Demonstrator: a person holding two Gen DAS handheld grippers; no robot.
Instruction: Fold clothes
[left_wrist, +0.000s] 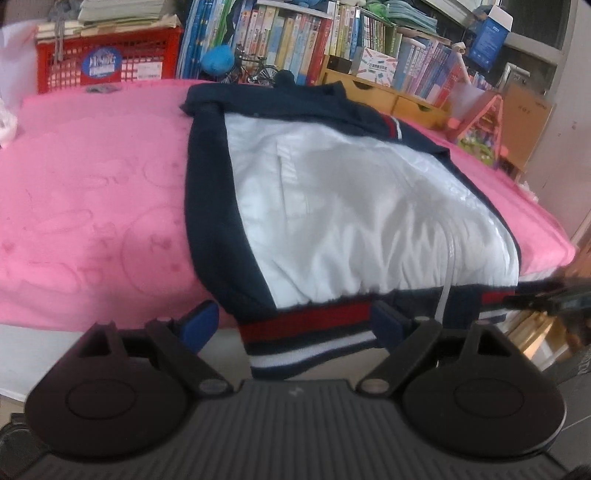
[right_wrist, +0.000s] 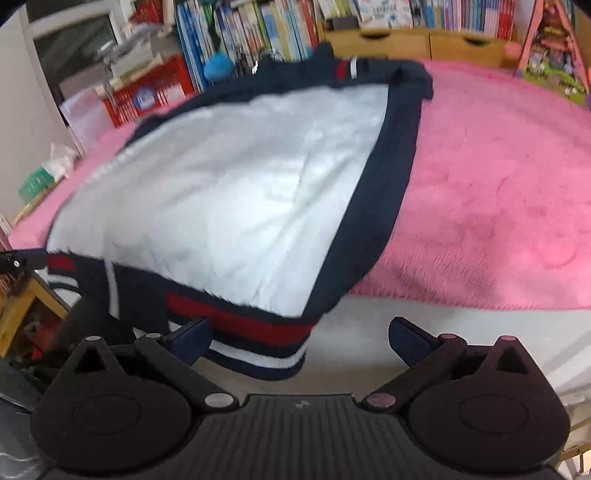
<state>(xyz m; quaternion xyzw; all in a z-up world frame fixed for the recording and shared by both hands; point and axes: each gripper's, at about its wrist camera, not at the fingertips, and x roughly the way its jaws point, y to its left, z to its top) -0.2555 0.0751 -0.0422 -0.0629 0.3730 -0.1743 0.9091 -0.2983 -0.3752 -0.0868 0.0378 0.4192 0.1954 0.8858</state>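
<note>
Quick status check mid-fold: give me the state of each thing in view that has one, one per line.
Jacket: spread flat on the pink blanket, white lining up, striped hem hanging over the near edge.
Left gripper: jaws open, either side of the hem, not clamped.
Right gripper: jaws open, at the hem's corner, not clamped.
Pink blanket: laid flat over the table.
Wooden drawers: shut.

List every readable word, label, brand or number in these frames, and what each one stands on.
None can be read for certain.
Round blue sticker on the red crate: white characters, too blurred.
Book spines on the shelf: print too small.
Blue box at top right: small white print, illegible.
White carton with colourful marks: print illegible.
Jacket: stripes only, no lettering visible.
</note>
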